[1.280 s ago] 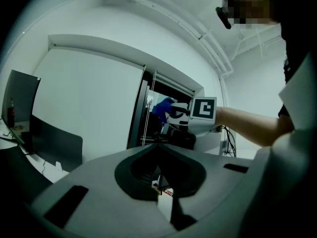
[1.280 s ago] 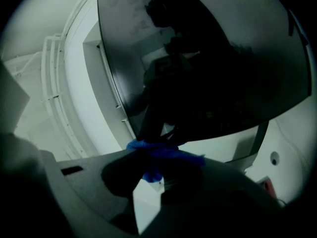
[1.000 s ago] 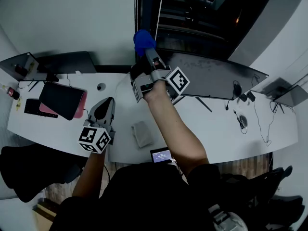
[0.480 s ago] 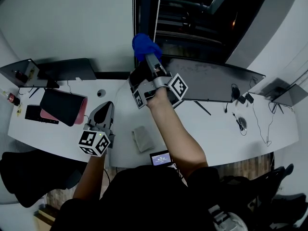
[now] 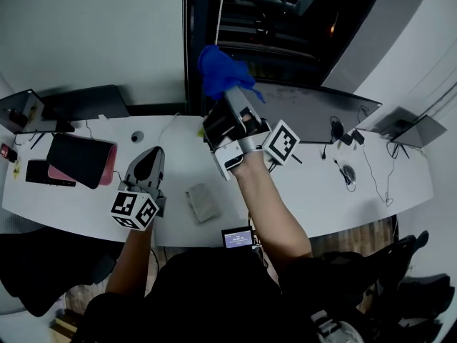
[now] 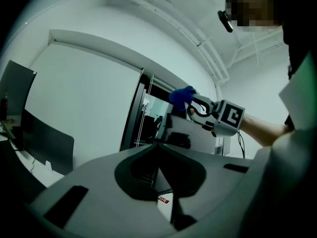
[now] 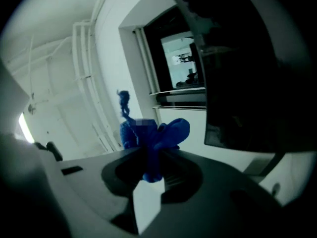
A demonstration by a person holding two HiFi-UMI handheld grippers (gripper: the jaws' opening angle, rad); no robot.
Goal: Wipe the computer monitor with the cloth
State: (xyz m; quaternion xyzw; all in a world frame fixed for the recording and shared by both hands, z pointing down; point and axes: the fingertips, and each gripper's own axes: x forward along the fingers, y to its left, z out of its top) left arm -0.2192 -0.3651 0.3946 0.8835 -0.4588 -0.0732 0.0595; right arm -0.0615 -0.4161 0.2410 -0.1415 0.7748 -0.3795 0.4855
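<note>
Right gripper (image 5: 228,100) is raised above the white desk (image 5: 78,199), its jaws clamped hard on the blue cloth (image 5: 221,71). The cloth bunches out past the tips at the left end of the dark computer monitor (image 5: 318,113), and whether cloth meets screen can't be told. Over on the left, the left gripper (image 5: 148,161) is held low above the desk with its jaws pressed together on nothing, while a folded grey rag (image 5: 203,201) lies on the desk just to its right.
</note>
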